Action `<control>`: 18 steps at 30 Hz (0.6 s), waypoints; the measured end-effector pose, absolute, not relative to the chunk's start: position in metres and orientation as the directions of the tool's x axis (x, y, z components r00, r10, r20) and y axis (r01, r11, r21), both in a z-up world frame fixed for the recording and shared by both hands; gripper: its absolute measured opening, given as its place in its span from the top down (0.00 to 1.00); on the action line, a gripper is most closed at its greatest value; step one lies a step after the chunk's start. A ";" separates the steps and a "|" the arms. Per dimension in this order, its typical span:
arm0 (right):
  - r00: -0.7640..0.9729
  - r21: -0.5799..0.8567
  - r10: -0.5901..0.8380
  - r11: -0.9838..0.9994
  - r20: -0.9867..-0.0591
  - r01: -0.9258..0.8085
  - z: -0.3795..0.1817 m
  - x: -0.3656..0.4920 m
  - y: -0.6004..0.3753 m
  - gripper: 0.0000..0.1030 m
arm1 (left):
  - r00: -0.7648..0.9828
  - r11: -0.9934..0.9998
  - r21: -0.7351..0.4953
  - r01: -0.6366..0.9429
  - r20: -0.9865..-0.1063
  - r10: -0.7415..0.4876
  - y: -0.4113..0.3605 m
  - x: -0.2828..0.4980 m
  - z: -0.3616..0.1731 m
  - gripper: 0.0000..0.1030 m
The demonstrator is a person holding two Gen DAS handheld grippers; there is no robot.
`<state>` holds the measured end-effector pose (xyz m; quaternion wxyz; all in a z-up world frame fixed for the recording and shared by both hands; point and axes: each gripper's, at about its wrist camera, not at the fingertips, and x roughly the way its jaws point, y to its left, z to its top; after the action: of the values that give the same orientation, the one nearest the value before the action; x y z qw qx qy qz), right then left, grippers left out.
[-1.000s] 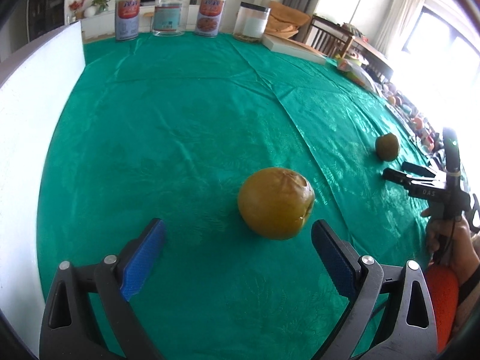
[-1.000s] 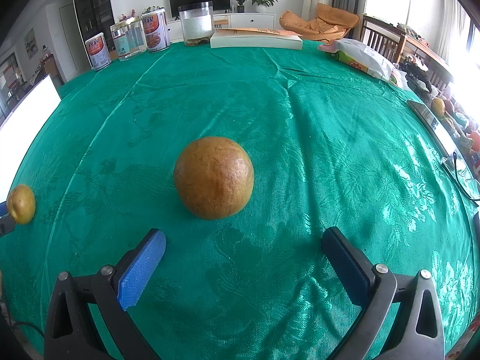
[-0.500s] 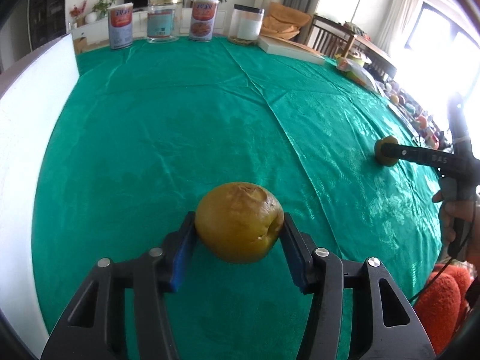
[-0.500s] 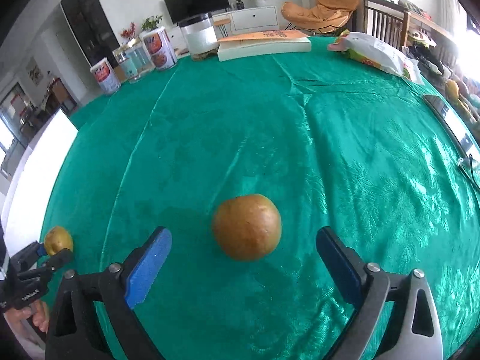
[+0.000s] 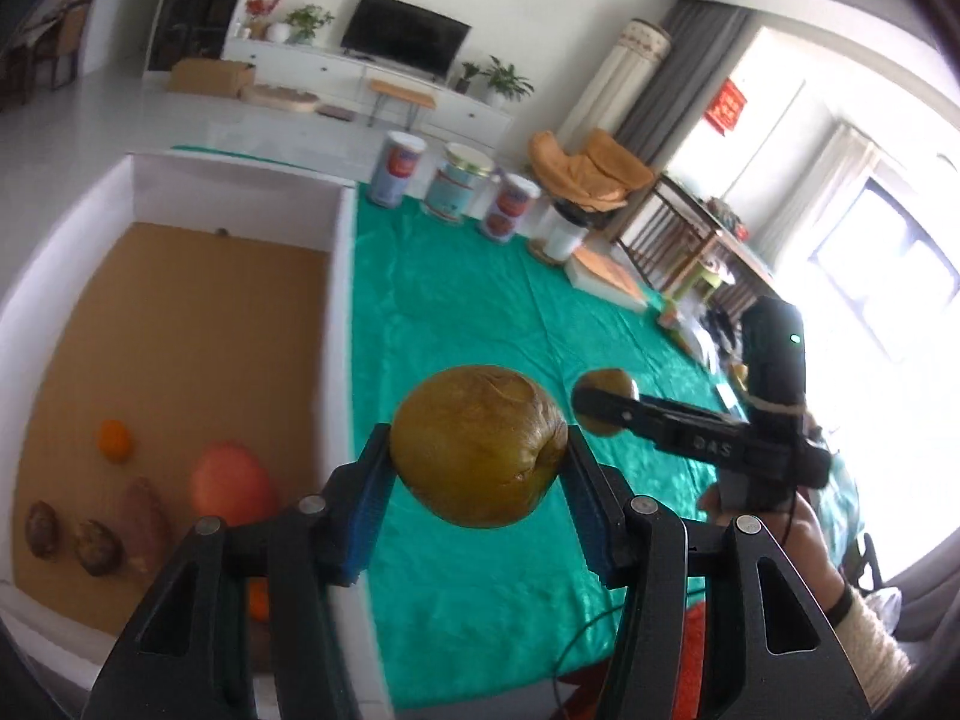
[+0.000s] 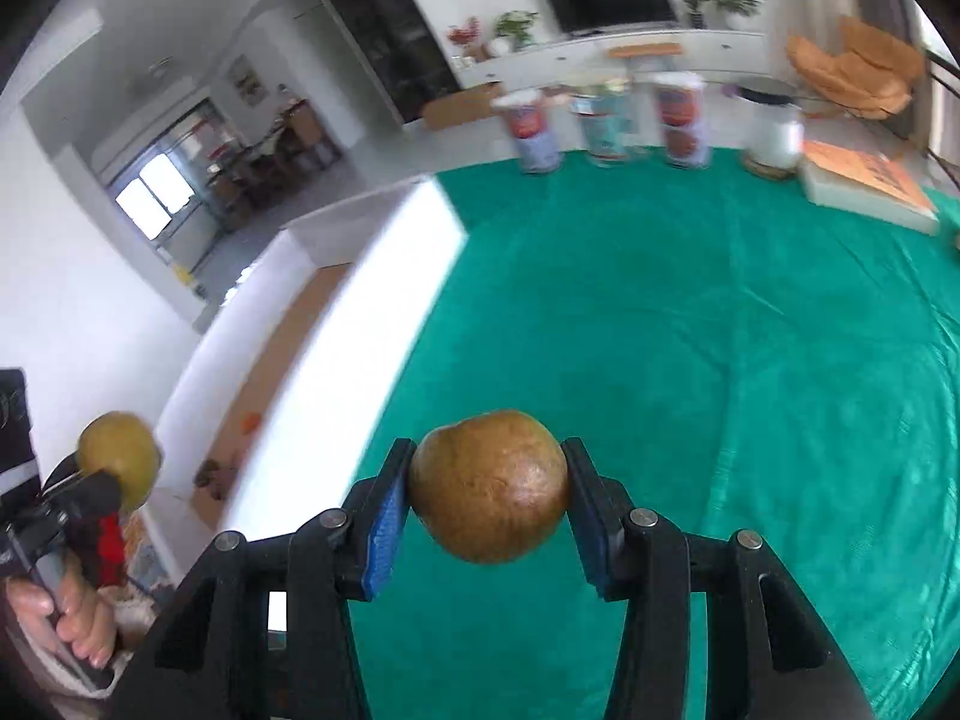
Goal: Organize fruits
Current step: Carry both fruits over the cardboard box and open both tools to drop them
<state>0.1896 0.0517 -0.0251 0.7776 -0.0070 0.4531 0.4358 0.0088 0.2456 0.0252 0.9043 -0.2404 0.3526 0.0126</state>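
Left gripper: clamped by its blue pads on a wrinkled olive-brown round fruit, which a second ago lay on the green patterned tablecloth and is now carried clear of it.
Right gripper: jaws closing, a smoother brown round fruit pinched between them, likewise lifted.
Destination: white-walled box with a cardboard floor, already stocked, seen just beside the left fruit.
Task meaning: both pickups judged done; placing remains.

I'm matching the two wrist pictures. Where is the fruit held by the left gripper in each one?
Left wrist view: the greenish fruit sits centre frame, clamped between the left gripper fingers.
Right wrist view: same fruit at the far left edge.
Shared landmark: the white box.
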 end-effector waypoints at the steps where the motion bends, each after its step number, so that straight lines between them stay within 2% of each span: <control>1: 0.176 0.382 0.683 0.581 -0.709 -0.719 -0.017 0.181 0.081 0.53 | 0.745 0.882 -0.397 -0.254 -0.661 -0.084 0.268 0.010 0.024 0.46; 3: 0.120 0.364 0.684 0.519 -0.720 -0.773 -0.009 0.168 0.136 0.53 | 0.704 0.867 -0.325 -0.378 -0.709 0.041 0.310 0.016 0.013 0.46; 5: 0.100 0.325 0.660 0.489 -0.744 -0.809 -0.010 0.159 0.183 0.53 | 0.635 0.831 -0.284 -0.478 -0.765 0.104 0.348 0.028 -0.013 0.46; 9: 0.096 0.232 0.565 0.480 -0.819 -0.846 -0.035 0.151 0.249 0.53 | 0.519 0.776 -0.278 -0.567 -0.851 0.075 0.393 0.053 -0.066 0.46; 14: 0.124 0.148 0.460 0.511 -0.879 -0.847 -0.070 0.154 0.280 0.51 | 0.439 0.753 -0.273 -0.598 -0.898 0.022 0.403 0.066 -0.102 0.45; 16: 0.119 0.176 0.484 0.521 -0.867 -0.835 -0.068 0.156 0.277 0.44 | 0.449 0.753 -0.272 -0.599 -0.893 0.035 0.403 0.066 -0.100 0.40; 18: 0.132 0.201 0.522 0.533 -0.842 -0.822 -0.055 0.159 0.267 0.24 | 0.474 0.757 -0.262 -0.599 -0.878 0.070 0.401 0.061 -0.089 0.30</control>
<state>0.1589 0.2668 -0.0548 0.7357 -0.1579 0.4745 0.4568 0.0609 0.4006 -0.0886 0.8110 -0.2812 0.4698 0.2061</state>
